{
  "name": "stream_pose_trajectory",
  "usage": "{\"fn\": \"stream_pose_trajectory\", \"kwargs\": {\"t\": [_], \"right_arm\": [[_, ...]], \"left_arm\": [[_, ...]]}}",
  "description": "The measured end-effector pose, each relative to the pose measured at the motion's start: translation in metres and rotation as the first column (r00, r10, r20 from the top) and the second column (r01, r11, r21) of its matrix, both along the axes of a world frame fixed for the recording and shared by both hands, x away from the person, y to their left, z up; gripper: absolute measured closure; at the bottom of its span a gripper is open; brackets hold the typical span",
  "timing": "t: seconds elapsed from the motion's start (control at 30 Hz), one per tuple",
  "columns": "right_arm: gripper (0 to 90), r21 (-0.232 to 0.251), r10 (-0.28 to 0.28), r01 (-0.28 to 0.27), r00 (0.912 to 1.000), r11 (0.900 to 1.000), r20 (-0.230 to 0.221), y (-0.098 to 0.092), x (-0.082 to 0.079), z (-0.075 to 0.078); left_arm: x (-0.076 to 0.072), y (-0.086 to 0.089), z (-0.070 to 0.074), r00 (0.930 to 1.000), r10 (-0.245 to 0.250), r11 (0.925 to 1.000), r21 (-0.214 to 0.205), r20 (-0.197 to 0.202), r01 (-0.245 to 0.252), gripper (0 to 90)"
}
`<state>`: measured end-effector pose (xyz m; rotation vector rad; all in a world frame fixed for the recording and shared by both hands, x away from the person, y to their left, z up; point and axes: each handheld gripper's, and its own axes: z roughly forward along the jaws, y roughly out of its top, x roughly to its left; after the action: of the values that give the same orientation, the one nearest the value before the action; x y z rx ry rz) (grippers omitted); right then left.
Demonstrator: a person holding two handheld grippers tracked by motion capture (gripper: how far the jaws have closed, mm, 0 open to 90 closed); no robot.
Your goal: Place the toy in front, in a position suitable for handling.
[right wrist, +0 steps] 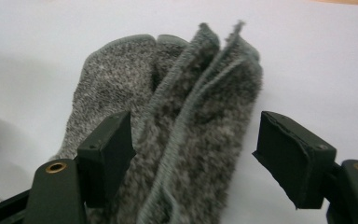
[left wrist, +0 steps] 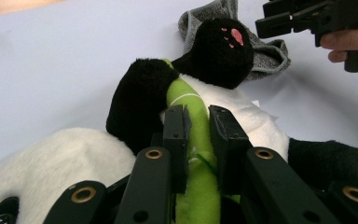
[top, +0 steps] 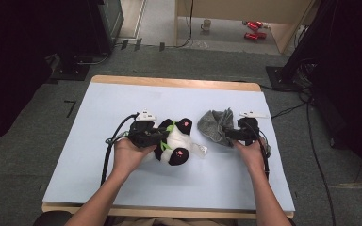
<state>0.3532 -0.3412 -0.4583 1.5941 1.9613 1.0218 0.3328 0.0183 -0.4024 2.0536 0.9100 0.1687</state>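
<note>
A black-and-white panda plush (top: 176, 143) lies on its back in the middle of the pale table (top: 99, 179). It hugs a green bamboo stick (left wrist: 192, 140). My left gripper (top: 161, 134) comes in from the panda's left and is shut on that green stick, a pad on either side (left wrist: 198, 119). A crumpled grey knitted cloth (top: 214, 125) lies just right of the panda (left wrist: 223, 51). My right gripper (top: 229, 133) is at the cloth's right edge. Its jaws are open, with the folded cloth (right wrist: 191, 116) lying between them (right wrist: 196, 140); the right-hand pad stands clear of it.
A wooden strip (top: 169, 82) edges the table's far side. Cables trail from both grippers across the table. On the floor beyond are a mug (top: 206, 24) and red objects (top: 253, 29). Dark equipment stands at both sides.
</note>
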Motion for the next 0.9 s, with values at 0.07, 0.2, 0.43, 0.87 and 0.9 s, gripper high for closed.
{"fn": "stream_pose_trajectory", "kwargs": {"t": [0.07,0.2,0.43,0.87,0.9], "right_arm": [[24.4,0.000,0.001,-0.001,1.0000,1.0000,-0.010,0.005,0.004,-0.001],[21.9,-0.015,-0.012,0.012,0.9999,0.9998,-0.011,0.019,0.012,-0.003],[19.0,-0.089,-0.009,0.006,0.9991,0.9960,-0.040,0.034,0.019,-0.013],[19.0,-0.101,-0.017,0.008,0.9954,0.9948,-0.094,0.029,0.023,-0.032],[20.5,-0.104,-0.015,0.006,0.9960,0.9945,-0.087,0.030,0.023,-0.033]], "left_arm": [[0.000,0.001,0.000,1.0000,-0.004,1.0000,-0.003,-0.001,0.004,77.4],[0.001,0.003,-0.002,0.9999,-0.008,0.9996,-0.028,-0.011,0.008,76.1],[0.002,0.008,-0.001,0.9994,-0.023,0.9983,-0.054,-0.025,0.021,67.8],[0.000,0.033,0.016,0.9988,-0.023,0.9923,-0.121,0.044,0.028,40.1],[0.000,0.039,0.017,0.9981,-0.018,0.9932,-0.113,0.059,0.025,40.0]]}}
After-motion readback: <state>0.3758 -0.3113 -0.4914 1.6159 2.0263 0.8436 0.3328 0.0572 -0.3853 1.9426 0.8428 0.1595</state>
